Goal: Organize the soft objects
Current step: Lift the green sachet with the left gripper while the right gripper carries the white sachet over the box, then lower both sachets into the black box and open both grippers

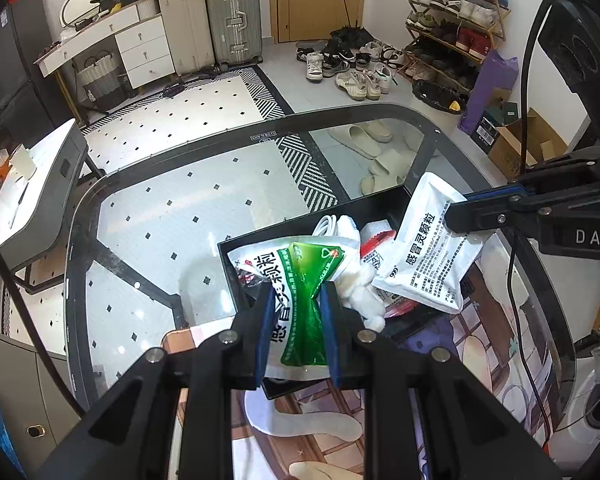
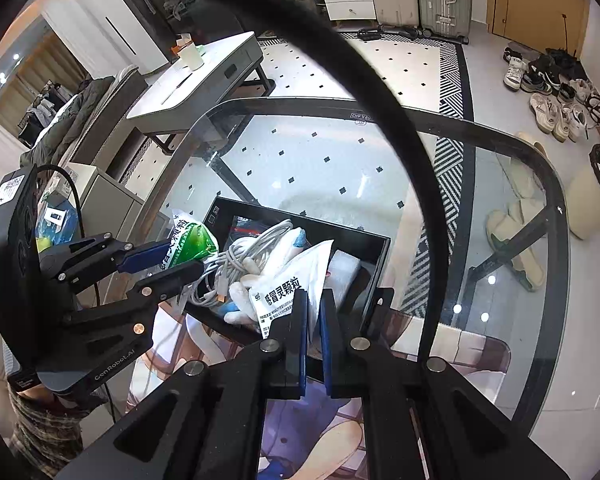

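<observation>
My left gripper (image 1: 299, 286) is shut on a green-and-white medicine sachet (image 1: 302, 280), pinching its middle above the near left corner of a black tray (image 1: 230, 246). My right gripper (image 2: 314, 294) is shut on the edge of a white sachet with black print (image 2: 288, 280), which hangs tilted over the tray's right side. In the tray lie a coiled white cable (image 2: 236, 256), a white plush toy (image 1: 362, 300) and red-and-white packets (image 1: 376, 242). Each gripper shows in the other's view: the right gripper (image 1: 456, 208), the left gripper (image 2: 184, 258).
The tray sits on a glass table (image 1: 160, 184) with a black rim, partly on a printed cartoon mat (image 1: 480, 320). A grey side table (image 1: 40, 184) stands to the left. Slippers (image 1: 364, 138), shoes, a shoe rack and suitcases are on the floor beyond.
</observation>
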Motion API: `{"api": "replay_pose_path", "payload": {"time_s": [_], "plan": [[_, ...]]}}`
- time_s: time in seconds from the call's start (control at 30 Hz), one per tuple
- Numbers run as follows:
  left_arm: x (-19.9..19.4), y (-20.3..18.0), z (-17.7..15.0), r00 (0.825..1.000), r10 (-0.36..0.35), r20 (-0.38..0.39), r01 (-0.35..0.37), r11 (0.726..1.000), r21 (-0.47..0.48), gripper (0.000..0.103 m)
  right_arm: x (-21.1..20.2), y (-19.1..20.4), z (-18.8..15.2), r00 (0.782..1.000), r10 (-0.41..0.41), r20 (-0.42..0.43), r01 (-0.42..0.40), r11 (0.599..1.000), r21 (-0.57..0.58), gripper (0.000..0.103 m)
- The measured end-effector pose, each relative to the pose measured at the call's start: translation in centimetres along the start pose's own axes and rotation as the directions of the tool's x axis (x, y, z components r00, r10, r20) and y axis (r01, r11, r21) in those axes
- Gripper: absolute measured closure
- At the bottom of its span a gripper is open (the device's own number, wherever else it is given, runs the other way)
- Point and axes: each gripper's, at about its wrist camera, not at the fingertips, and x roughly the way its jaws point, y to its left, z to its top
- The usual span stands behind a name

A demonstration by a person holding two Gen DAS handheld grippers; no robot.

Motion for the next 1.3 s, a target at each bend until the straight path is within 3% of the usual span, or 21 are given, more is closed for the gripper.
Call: {"api": "replay_pose_path", "payload": {"time_s": [0.37, 0.83, 1.03, 1.1, 1.3], "plan": [[3.1, 0.7, 0.7, 0.999, -0.034, -0.035, 0.034, 0.999, -0.015, 0.082, 3.6, 0.1, 1.0, 0.999, 0.006, -0.054, -0.007, 1.000, -0.006, 0.098], [4.3, 1.2, 0.7, 0.997, -0.066, -0.043, 0.064, 0.998, -0.028, 0.078, 6.8, -0.2, 2.2, 0.996, 0.024, -0.086, -0.024, 1.000, 0.007, 0.096], [4.4, 1.1, 0.5, 0.996, -0.071, -0.056, 0.070, 0.997, -0.028, 0.067, 6.5, -0.4, 1.9, 0.997, 0.025, -0.075, -0.024, 1.000, 0.017, 0.092], [4.3, 1.1, 0.4, 0.996, -0.071, -0.058, 0.070, 0.997, -0.023, 0.051, 6.4, -0.5, 1.7, 0.997, 0.021, -0.073, -0.020, 1.000, 0.017, 0.090], [3.2, 1.2, 0.4, 0.996, -0.076, -0.040, 0.075, 0.997, -0.021, 0.046, 5.2, -0.4, 1.3, 0.998, 0.027, -0.053, -0.026, 0.999, 0.023, 0.071]]}}
